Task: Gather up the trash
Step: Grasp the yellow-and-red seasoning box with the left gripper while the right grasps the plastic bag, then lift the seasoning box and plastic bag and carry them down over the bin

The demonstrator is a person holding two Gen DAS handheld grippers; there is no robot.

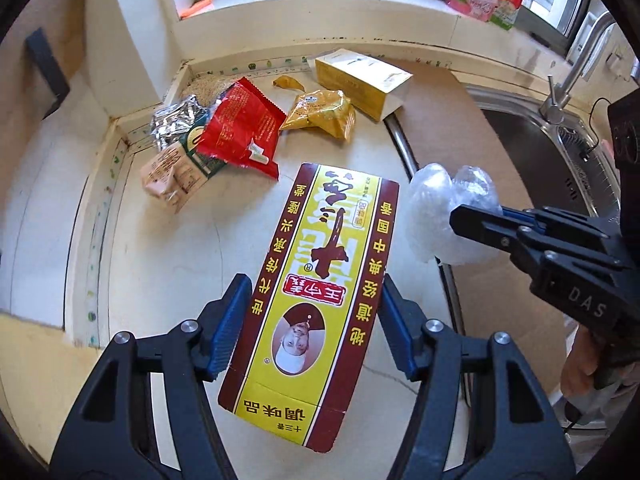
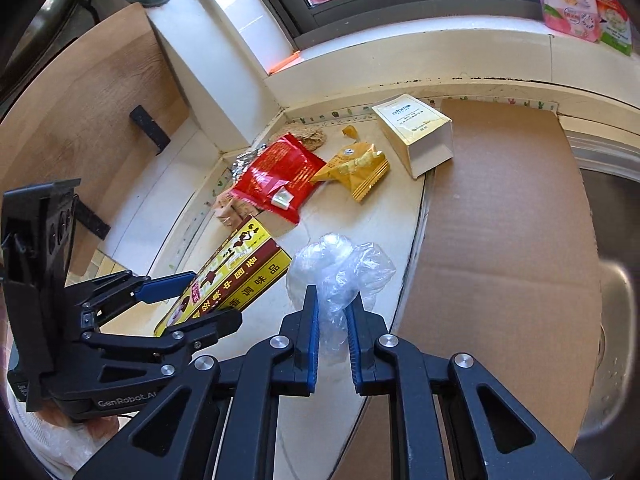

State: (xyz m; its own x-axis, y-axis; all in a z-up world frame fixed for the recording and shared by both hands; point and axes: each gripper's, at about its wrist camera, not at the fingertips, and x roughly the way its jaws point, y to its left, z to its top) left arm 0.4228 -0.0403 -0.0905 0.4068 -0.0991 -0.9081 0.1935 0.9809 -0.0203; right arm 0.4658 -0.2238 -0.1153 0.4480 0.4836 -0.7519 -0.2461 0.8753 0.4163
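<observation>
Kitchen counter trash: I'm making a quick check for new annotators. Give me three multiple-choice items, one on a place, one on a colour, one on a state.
1. Where does the open-ended cream box lie?
A. in the sink
B. at the back of the counter, beside the cardboard sheet
C. on the windowsill

2. What colour is the wrapper beside the red packet?
A. yellow
B. blue
C. white

3. What is the right tool doing?
A. standing open and bare
B. gripping the seasoning box
C. pinching the clear plastic bag

Answers: B, it lies by the back wall; A, its foil is yellow; C, plastic is squeezed between its pads, while the left tool holds the seasoning box.
</observation>
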